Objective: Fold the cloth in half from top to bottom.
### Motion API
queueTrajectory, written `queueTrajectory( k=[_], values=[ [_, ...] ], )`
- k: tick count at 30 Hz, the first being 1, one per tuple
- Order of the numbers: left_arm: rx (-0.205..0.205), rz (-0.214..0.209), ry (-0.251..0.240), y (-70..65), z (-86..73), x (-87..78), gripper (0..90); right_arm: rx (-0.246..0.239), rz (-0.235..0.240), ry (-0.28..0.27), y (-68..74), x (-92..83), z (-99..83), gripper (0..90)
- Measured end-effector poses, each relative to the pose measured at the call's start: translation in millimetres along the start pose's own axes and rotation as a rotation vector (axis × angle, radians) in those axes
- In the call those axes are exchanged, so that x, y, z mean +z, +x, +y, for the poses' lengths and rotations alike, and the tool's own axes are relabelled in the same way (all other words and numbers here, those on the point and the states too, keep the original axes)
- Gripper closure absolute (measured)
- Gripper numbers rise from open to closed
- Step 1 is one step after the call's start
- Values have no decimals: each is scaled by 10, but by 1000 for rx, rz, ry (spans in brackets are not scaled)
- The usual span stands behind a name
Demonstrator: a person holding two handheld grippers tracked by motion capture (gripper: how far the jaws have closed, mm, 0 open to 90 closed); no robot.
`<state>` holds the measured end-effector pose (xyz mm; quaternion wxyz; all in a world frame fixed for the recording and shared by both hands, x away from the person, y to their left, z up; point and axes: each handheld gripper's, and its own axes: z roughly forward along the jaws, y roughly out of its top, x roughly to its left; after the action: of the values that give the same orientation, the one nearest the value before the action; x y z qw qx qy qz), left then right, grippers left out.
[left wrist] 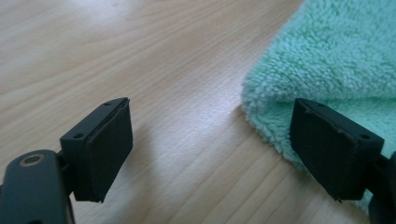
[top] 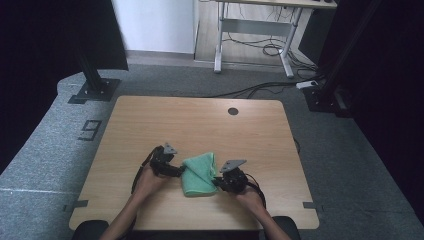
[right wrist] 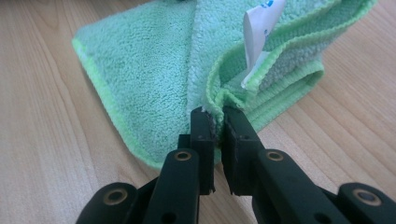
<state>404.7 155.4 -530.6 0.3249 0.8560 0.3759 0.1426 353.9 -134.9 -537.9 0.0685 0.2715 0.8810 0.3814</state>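
Observation:
A folded green microfibre cloth [top: 199, 174] lies on the wooden table [top: 200, 125] near its front edge, between both hands. My left gripper [top: 181, 172] stands open at the cloth's left side. In the left gripper view the cloth's folded corner [left wrist: 327, 60] lies by the right pad [left wrist: 327, 147], and bare wood shows between the pads. My right gripper [top: 216, 181] is shut on the cloth's hemmed edge [right wrist: 219, 100] at the cloth's right side. A white care label [right wrist: 258, 32] sticks up from the folds just past the jaws.
A round dark grommet hole [top: 233, 111] sits at the table's back edge. A black stand base [top: 94, 90] is on the carpet at the back left, another [top: 322, 97] at the back right. A desk frame and cables [top: 260, 47] stand farther back.

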Motion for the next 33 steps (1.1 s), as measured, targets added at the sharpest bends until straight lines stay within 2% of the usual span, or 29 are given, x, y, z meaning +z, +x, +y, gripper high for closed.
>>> queueTrajectory(
  k=[4, 8, 11, 18, 25, 29, 33],
  values=[
    [-4, -64, -43, 26, 153, -125, 178, 25, 11, -13, -18, -1, -26, 816],
    [41, -100, -39, -7, 407, -165, 230, 44, 16, -19, -28, -1, -37, 816],
    [51, -131, -42, -45, 586, -140, 269, 53, 16, -21, -28, -1, -40, 816],
    [99, -162, -4, -213, 883, 32, 309, 82, 33, -29, -51, 1, -53, 815],
    [98, -178, 6, -359, 1110, 178, 324, 86, 36, -29, -56, 0, -58, 814],
    [114, -181, 22, -459, 1206, 268, 351, 86, 38, -29, -58, -1, -58, 812],
    [128, -179, 58, -527, 1235, 369, 387, 86, 36, -30, -56, -1, -58, 811]
  ],
)
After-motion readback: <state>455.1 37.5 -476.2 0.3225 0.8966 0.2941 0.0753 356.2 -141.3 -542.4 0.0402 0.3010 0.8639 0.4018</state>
